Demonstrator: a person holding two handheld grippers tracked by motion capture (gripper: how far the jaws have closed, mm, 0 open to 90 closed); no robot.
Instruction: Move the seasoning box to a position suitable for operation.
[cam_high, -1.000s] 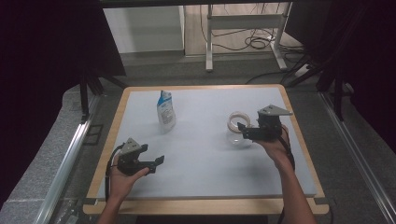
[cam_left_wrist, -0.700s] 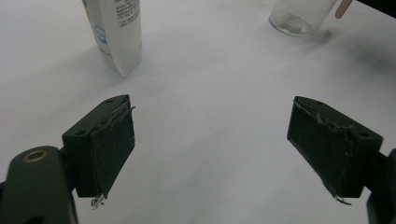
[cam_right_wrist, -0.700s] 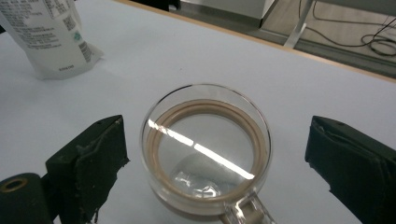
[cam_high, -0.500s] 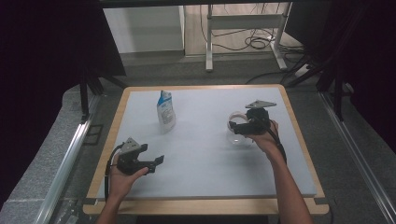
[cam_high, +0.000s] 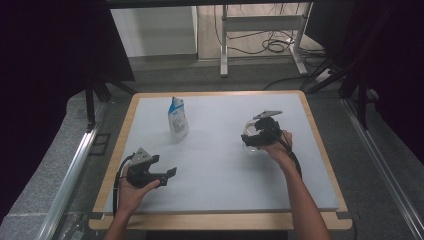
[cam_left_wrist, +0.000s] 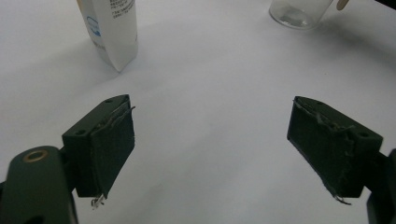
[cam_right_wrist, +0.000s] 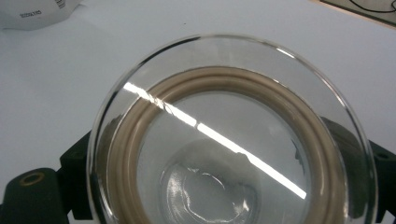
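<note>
Glass jar (cam_right_wrist: 231, 135) with clear lid and tan sealing ring sits between the jaws of the right gripper (cam_high: 260, 134), on the right half of the white table (cam_high: 220, 165). The right gripper view shows a black jaw on each side of the jar wall; whether the pads press the glass cannot be told. Left gripper (cam_high: 150, 172) is held near the table's front left, jaws spread wide apart with nothing between them. White squeeze bottle (cam_high: 177, 119) with blue print stands upright at rear left, well apart from both grippers; the left gripper view shows it ahead to the left.
</note>
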